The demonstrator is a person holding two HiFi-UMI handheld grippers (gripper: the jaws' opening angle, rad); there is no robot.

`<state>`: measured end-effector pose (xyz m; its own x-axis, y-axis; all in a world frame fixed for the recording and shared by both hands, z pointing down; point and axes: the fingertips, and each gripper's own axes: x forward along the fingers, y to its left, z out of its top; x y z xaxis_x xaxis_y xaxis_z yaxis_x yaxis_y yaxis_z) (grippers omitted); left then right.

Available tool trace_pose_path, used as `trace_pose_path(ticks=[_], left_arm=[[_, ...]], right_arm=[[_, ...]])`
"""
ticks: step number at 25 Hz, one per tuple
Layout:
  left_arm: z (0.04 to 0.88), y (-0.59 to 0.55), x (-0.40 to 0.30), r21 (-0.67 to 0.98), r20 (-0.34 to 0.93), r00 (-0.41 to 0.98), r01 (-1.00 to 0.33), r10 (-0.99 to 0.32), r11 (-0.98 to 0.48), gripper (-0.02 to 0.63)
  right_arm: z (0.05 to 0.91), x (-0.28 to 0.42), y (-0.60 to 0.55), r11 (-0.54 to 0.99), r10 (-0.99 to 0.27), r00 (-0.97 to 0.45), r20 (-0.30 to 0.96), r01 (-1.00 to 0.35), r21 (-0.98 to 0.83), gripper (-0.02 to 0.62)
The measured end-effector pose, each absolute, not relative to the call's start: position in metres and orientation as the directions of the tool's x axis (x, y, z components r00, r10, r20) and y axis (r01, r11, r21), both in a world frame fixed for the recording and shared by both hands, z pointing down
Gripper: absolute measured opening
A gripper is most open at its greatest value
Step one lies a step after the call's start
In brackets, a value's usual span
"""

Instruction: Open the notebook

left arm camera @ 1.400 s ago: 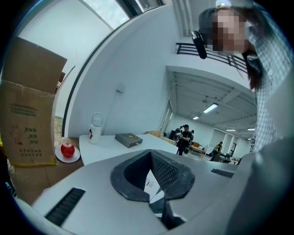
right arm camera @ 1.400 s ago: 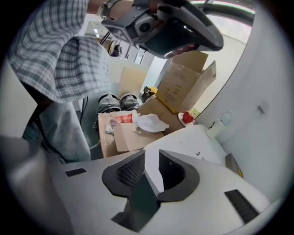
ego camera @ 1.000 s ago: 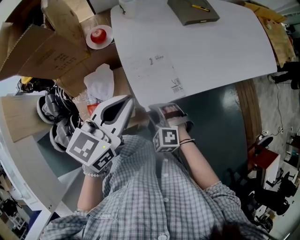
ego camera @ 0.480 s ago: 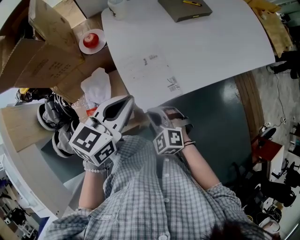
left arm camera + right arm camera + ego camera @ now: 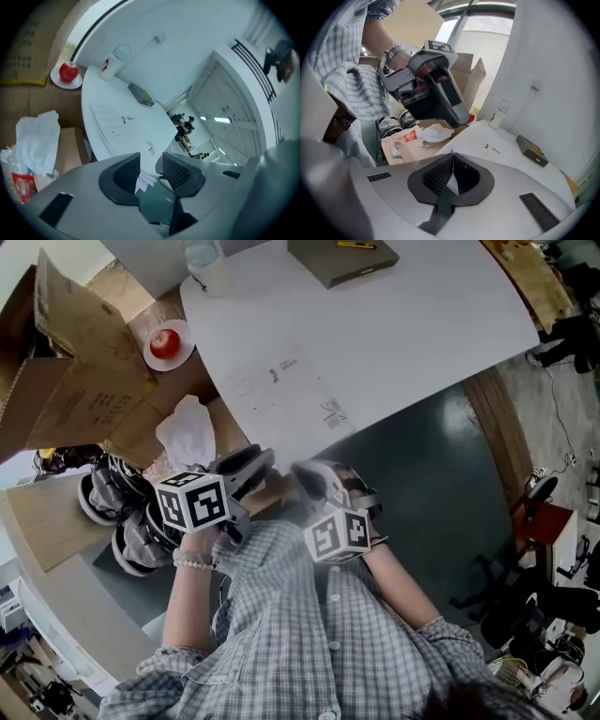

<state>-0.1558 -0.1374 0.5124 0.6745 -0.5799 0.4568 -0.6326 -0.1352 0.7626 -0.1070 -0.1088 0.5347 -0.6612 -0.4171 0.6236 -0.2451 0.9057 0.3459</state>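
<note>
Since a second before, our left gripper (image 5: 255,463) dropped lower, jaws opening on nothing; our right gripper (image 5: 302,472) clenched shut, empty.

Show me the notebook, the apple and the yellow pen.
notebook (image 5: 339,266), head view, middle of its grey cover.
apple (image 5: 165,342), head view, middle of the red fruit.
yellow pen (image 5: 357,245), head view, middle of its barrel.

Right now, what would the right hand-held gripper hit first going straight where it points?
Probably the near edge of the white sheet, just past the shut right hand-held gripper; depth is hard to judge.
</note>
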Motion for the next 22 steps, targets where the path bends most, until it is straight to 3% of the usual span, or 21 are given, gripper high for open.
trace_pose_path(ticks=[4,8,13,14,15,17,22], left_arm=[[0.541,-0.138,-0.146,0.815,0.484,0.693,-0.580,-0.535,-0.013,0.143],[0.547,-0.145,-0.135,0.880,0.422,0.719,-0.470,-0.552,0.061,0.143],[0.549,-0.148,-0.134,0.898,0.389,0.713,-0.434,-0.583,0.069,0.112],[0.549,-0.147,-0.134,0.895,0.391,0.715,-0.441,-0.580,0.060,0.101],[0.548,-0.147,-0.133,0.894,0.391,0.718,-0.446,-0.576,0.050,0.085],[0.543,-0.147,-0.132,0.896,0.377,0.727,-0.442,-0.574,0.029,0.064],[0.525,-0.154,-0.127,0.891,0.354,0.740,-0.453,-0.573,-0.035,0.055]], right_arm=[[0.530,-0.104,-0.115,0.896,-0.442,-0.662,0.605,-0.285,0.341,0.023],[0.525,-0.103,-0.116,0.890,-0.453,-0.661,0.598,-0.296,0.347,0.023],[0.526,-0.098,-0.115,0.883,-0.465,-0.654,0.597,-0.296,0.365,0.026],[0.529,-0.097,-0.114,0.887,-0.459,-0.649,0.607,-0.290,0.360,0.034],[0.533,-0.095,-0.112,0.891,-0.451,-0.642,0.621,-0.286,0.352,0.108],[0.541,-0.093,-0.112,0.898,-0.439,-0.624,0.647,-0.280,0.340,0.170],[0.546,-0.098,-0.123,0.882,-0.464,-0.599,0.653,-0.249,0.399,0.183]])
